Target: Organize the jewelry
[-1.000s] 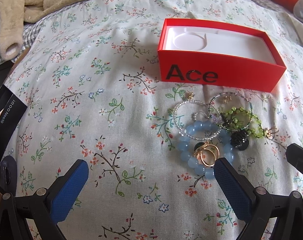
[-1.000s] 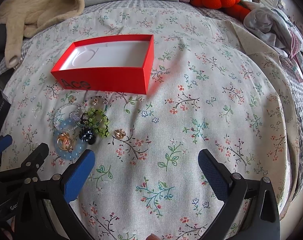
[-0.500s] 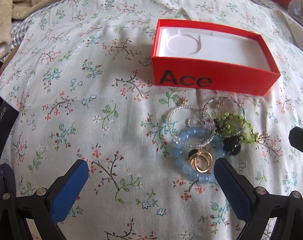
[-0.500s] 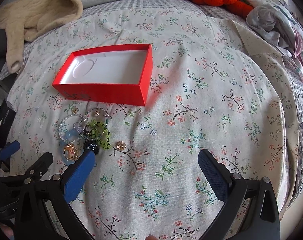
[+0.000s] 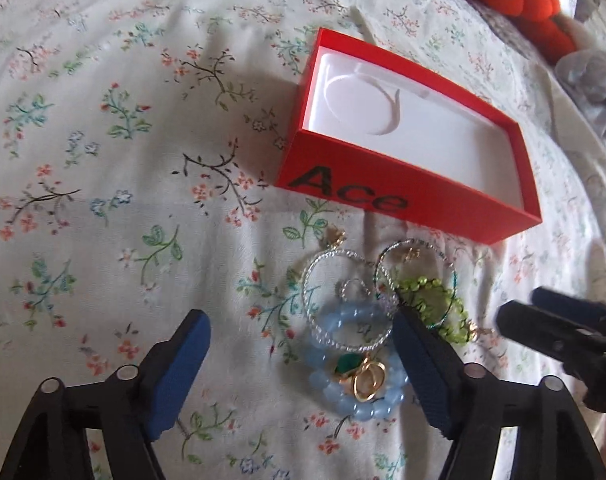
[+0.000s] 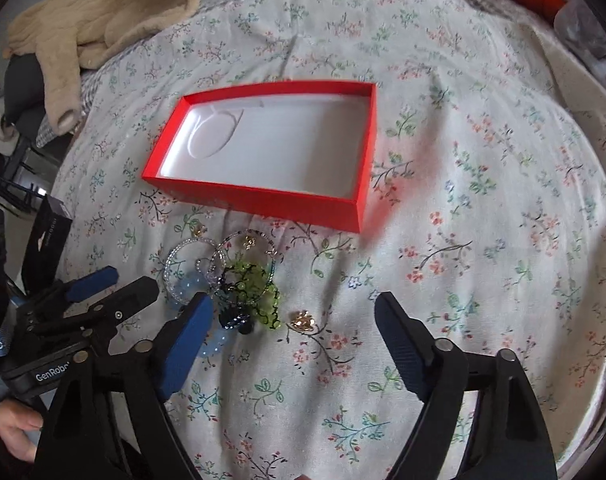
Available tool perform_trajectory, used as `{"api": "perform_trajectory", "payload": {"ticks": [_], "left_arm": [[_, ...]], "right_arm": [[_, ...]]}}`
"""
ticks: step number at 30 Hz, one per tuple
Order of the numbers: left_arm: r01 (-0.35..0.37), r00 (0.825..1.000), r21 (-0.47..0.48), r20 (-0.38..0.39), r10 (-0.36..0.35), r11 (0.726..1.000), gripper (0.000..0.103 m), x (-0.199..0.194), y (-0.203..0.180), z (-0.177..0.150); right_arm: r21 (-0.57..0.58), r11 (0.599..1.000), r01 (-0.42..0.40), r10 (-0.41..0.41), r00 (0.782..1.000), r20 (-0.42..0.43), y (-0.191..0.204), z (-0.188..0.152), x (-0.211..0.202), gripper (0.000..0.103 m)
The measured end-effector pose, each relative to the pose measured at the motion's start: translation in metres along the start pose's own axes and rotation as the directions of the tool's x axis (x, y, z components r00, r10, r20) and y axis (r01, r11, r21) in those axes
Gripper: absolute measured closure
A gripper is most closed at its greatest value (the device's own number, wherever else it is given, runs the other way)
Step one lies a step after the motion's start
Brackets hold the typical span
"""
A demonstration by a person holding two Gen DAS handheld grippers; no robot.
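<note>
An open red box [image 5: 415, 192] marked "Ace", with a white insert, lies on the floral bedspread; it also shows in the right wrist view [image 6: 259, 200]. Just in front of it is a jewelry pile: a blue bead bracelet [image 5: 355, 388] with gold rings on it, silver hoops [image 5: 323, 280], a green bead bracelet [image 5: 443, 304] [image 6: 255, 280] and a small gold earring [image 6: 303, 320]. My left gripper [image 5: 303, 364] is open, low over the pile, its jaws either side of the blue bracelet. My right gripper [image 6: 291, 344] is open just before the gold earring.
A beige knitted garment [image 6: 95, 20] lies at the far left of the bed. An orange plush toy [image 5: 519, 4] and crumpled clothes lie at the far right. A black box [image 6: 47, 236] stands at the bed's left edge.
Both grippers have moved forward and down toward the jewelry pile. The left gripper now straddles the blue bracelet. The jewelry and box have not moved.
</note>
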State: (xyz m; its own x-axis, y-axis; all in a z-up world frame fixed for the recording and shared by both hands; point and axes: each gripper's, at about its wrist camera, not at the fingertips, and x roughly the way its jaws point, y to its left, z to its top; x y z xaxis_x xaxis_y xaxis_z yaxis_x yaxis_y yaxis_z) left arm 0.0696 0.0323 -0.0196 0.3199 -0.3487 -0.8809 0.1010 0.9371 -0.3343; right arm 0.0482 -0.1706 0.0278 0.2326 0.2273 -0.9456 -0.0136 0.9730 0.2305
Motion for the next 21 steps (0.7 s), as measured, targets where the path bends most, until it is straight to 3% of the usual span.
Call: {"api": "perform_trajectory", "payload": {"ticks": [3,8,16,21], "left_arm": [[0.023,1.0,-0.009,-0.009,-0.023,1.0,0.046,0.008,0.002,0.004],[0.043,0.998,-0.029,-0.049,-0.044,0.999,0.065,0.022,0.005,0.009],[0.019,0.998,-0.021,-0.06,-0.02,1.0,0.1,0.035,0.003,0.012],[0.008,0.999,-0.011,-0.042,-0.008,1.0,0.103,0.035,-0.003,0.011]], "right_arm": [[0.032,0.994,-0.1,0.101,0.995,-0.016,-0.002,0.008,0.009,0.036],[0.052,0.985,-0.164,0.166,0.985,-0.042,0.001,0.016,0.022,0.049],[0.051,0.991,-0.122,0.127,0.987,-0.099,0.002,0.025,0.047,0.074],[0.042,0.995,-0.093,0.097,0.99,-0.105,-0.002,0.026,0.052,0.094]]}}
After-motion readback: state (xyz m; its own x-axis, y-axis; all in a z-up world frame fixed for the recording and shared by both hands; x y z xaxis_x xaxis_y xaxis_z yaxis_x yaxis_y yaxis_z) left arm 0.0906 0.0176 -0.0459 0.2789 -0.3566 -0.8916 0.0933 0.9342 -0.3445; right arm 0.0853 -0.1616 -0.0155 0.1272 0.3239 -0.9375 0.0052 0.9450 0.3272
